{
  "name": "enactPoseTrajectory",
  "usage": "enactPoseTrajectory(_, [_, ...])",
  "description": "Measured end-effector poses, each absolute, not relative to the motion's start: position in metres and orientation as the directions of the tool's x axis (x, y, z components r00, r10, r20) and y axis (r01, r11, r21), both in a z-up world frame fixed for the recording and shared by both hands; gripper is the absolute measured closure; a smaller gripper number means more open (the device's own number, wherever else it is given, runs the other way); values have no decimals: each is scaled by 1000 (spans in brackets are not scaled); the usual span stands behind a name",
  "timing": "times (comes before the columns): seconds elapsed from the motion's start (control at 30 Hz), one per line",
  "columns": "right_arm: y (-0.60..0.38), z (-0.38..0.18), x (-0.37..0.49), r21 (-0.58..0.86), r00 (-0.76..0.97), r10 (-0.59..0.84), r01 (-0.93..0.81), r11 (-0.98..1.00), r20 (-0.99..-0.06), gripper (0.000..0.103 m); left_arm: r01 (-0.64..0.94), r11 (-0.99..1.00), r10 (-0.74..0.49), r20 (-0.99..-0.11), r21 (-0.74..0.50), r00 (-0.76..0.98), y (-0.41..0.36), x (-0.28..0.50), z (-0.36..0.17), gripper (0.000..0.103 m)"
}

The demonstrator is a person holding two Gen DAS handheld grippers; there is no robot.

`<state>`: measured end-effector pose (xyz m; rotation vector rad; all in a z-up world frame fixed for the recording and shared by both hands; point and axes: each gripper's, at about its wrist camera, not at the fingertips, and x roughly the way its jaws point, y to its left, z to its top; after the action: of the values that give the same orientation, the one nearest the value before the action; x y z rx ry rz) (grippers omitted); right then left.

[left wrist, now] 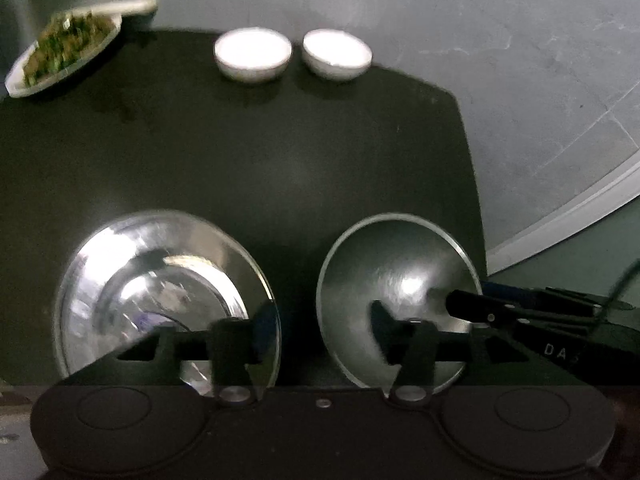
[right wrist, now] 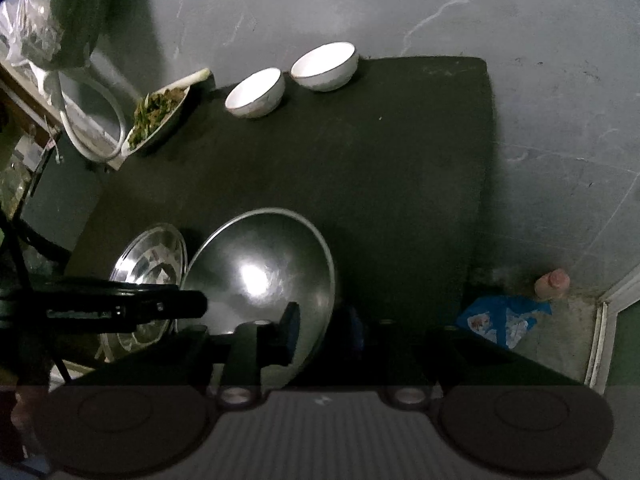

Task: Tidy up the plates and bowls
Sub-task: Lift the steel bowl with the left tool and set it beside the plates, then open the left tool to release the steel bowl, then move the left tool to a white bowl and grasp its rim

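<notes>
Table [left wrist: 280, 168]: dark top, standing on a grey floor [left wrist: 520, 60].

Near edge, left: shiny steel plate [left wrist: 160, 292], flat-bottomed with a raised rim, lying on the surface.

Near edge, right: steel bowl [left wrist: 396, 292], matt inside, just beside the plate with a narrow gap between the two.

Far edge, middle: two white bowls [left wrist: 253, 53] [left wrist: 337, 53], upright, side by side, almost touching.

Far left corner: oval dish of green cooked vegetables [left wrist: 66, 50], reaching to the table edge; something pale lies behind it, too blurred to name.

Floor, right of the table: blue plastic bag [right wrist: 502, 320] and a small pinkish bottle [right wrist: 552, 282].

Left gripper [left wrist: 320, 336]: fingers spread wide, holding nothing; one finger is over the plate's rim, the other over the bowl, with the gap between the two pieces below.

Right gripper [right wrist: 324, 332]: left finger sits inside the steel bowl near its near rim; the right finger is lost in shadow. Whether it clamps the rim cannot be told.

Step in hand, as judged: the start of gathering the two steel pieces, the right gripper at the bowl's rim.

Next move, as judged: a firm pinch on the thin rim, then a level lift to stack bowl and plate. Polished steel may slip or ring against its neighbour.
</notes>
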<state>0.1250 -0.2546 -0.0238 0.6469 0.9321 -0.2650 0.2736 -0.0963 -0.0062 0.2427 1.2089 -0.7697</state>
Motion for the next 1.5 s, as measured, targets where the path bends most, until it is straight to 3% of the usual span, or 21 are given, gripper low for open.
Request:
enactPoseTrajectory(0.07, [-257,-19,121,395,597,37,481,783,-801,49,660,723,-410,-895,-204,173,-96,272,5,29])
enactPoseTrajectory(0.1, [-258,-17,119,393,607,27,479,785,-794,47,663,722,-412,-892,-195,187,-96,273,10,27])
enactPoseTrajectory(0.27, [-265,-9,113,389,639,-19,491,780,-769,16,643,746,-435,-858,-174,272,-100,277,31,1])
enactPoseTrajectory(0.43, [-273,-10,108,418,687,-48,495,762,-725,0,579,809,-347,-875,-98,337,-108,288,39,1])
enactPoseTrajectory(1.03, [-301,-11,82,475,742,18,409,779,-670,0,429,899,-282,-861,-84,423,-105,251,52,1])
enactPoseTrajectory(1.5, [-254,54,41,355,734,-118,455,817,-669,0,376,873,-466,-761,-312,452,-42,207,39,1])
